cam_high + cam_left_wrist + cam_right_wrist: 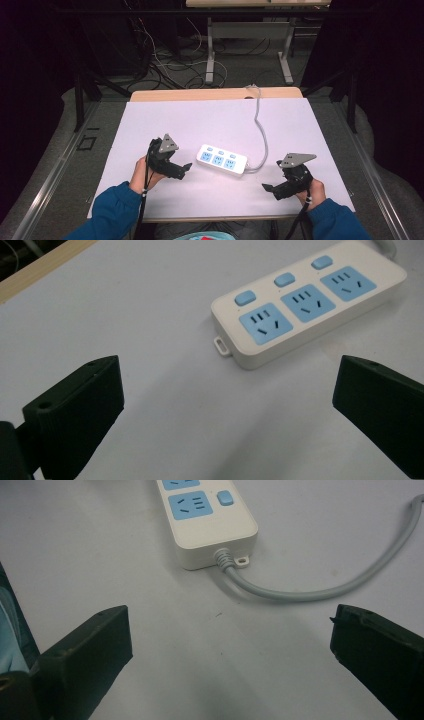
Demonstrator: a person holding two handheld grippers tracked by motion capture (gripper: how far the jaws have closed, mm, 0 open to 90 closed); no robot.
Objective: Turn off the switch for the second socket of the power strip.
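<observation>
A white power strip (222,159) with three blue sockets lies flat in the middle of the counter (150,120). Its grey cord (260,125) runs to the far edge. The left tool (182,170) and right tool (270,189) sit on either side, both wide and holding nothing.
</observation>
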